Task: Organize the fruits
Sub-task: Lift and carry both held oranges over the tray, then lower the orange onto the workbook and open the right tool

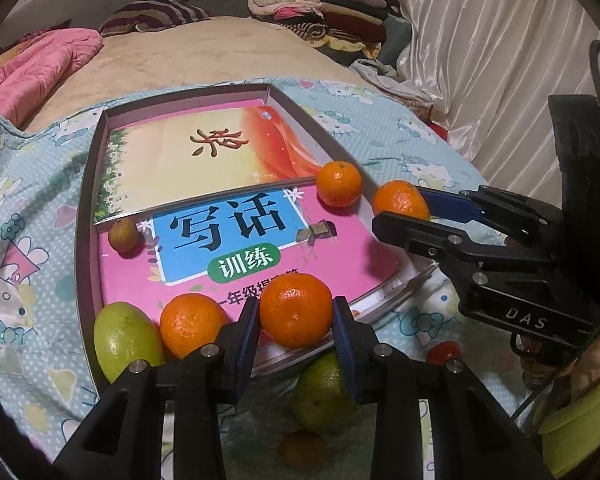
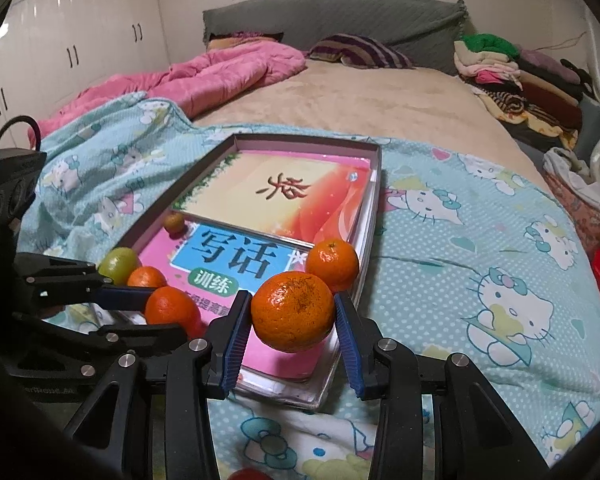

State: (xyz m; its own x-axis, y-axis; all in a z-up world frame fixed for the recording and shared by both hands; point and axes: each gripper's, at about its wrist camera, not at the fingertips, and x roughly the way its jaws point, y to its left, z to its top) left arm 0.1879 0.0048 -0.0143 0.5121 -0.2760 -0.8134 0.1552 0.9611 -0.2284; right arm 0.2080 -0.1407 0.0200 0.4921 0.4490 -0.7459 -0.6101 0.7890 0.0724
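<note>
Two round orange mandarins clamped at once: one [image 1: 296, 310] squeezed across its middle between the blue ribbed pads of the left tongs [image 1: 297, 346], hovering over the near edge of the shallow grey cardboard box [image 1: 88, 184]; the other [image 2: 293, 312] pinched the same way in the right tongs [image 2: 292, 344], over the near right corner of that box. Probably light, slightly yielding under thin peel, easily bruised and prone to rolling once released, so best gripped at the widest girth with gentle pressure, as now. Already resting on the pink workbook cover [image 1: 260, 248] inside the box: a third mandarin [image 1: 339, 183] at the right wall, a fourth [image 1: 192, 326] at the near edge, a smooth green fruit [image 1: 126, 340] near left, a small brownish fruit [image 1: 123, 234] at the left. Outside, on the pale blue cartoon-cat blanket [image 2: 480, 272] spread over the bed: a greenish citrus [image 1: 320, 396] below the left tongs and a small red fruit [image 1: 444, 352] further right. Farther off, a pink quilt [image 2: 220, 76] and stacked folded clothes [image 2: 500, 68].
</note>
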